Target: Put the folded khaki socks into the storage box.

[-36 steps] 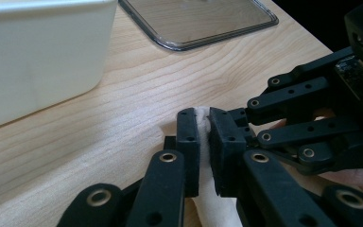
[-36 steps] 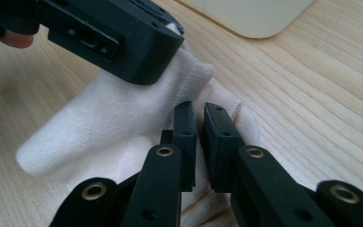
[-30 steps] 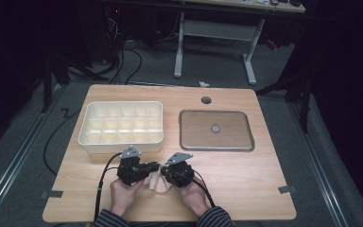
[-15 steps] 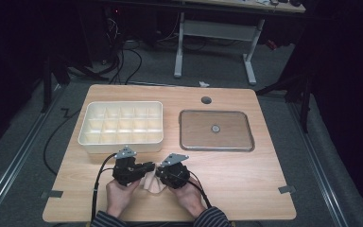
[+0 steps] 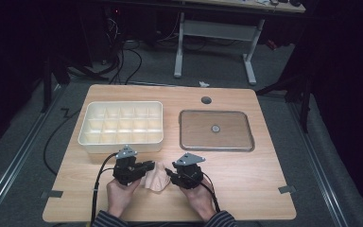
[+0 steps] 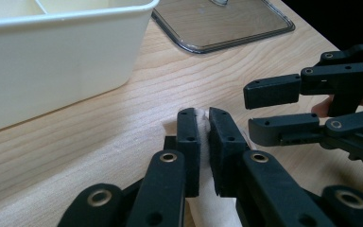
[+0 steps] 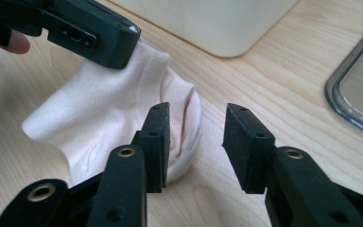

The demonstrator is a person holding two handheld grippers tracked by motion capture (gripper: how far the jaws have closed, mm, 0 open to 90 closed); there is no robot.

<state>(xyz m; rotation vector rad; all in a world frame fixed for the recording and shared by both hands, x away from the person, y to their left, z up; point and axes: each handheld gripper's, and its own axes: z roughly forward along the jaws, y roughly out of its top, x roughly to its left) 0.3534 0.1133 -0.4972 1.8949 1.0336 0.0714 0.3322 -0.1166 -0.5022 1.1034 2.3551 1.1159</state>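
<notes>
A pale pink knit cloth [image 5: 155, 180] lies crumpled on the wooden table between my two grippers. My left gripper [image 6: 204, 118] is shut on one edge of the cloth [image 6: 203, 208], which shows white between its jaws. In the right gripper view that left gripper [image 7: 120, 47] clamps the far corner of the cloth [image 7: 104, 109]. My right gripper [image 7: 196, 125] has just been opening its jaws; they stand apart beside the cloth's bulge with only bare table between them. In the high view the left gripper [image 5: 150, 166] and the right gripper [image 5: 171, 173] face each other across the cloth.
A cream compartment box [image 5: 121, 142] stands just beyond the left gripper, its wall [image 6: 52, 56] close by. A clear flat lid [image 5: 216, 130] with a small knob lies to the right of the box. A round cable hole [image 5: 206, 100] sits near the table's far edge.
The right gripper's jaws have opened and let go of the cloth, and that hand has drawn back slightly to the right. The left gripper has kept its hold and place.
</notes>
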